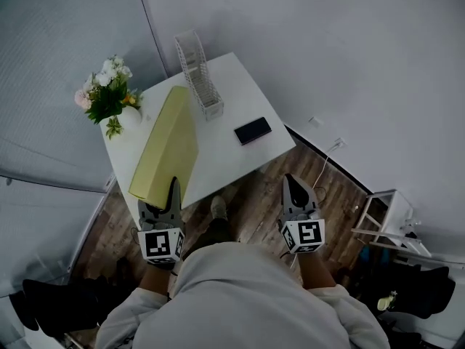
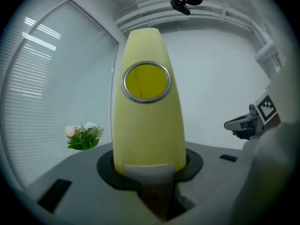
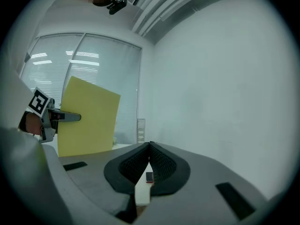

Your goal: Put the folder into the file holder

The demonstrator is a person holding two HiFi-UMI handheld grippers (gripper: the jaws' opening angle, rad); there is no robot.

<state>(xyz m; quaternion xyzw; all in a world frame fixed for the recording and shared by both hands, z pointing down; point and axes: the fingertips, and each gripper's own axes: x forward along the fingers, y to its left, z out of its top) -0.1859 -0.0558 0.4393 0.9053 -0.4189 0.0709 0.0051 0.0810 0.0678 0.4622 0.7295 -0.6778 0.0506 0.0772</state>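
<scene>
Left tool [image 1: 174,186] was clamped on near end of yellow folder [image 1: 168,145], raised over tabletop [image 1: 243,97]; long axis pointed away, file holder [image 1: 198,75] just right of far end. Right tool [image 1: 290,180] closed together, nothing held, farther off.

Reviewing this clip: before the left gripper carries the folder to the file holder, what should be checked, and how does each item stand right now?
1. Left gripper clamped on the folder: ok, its jaws are closed on the spine end.
2. File holder upright on the table: ok.
3. Holder empty inside: cannot tell through the mesh.
4. Right gripper out of the way: ok, jaws together, nothing in them, held off the table's near edge.
5. Phone off the path: ok, it lies right of the holder, apart from the folder.
6. Flowers clear of the folder's left side: cannot tell, they stand close.
</scene>
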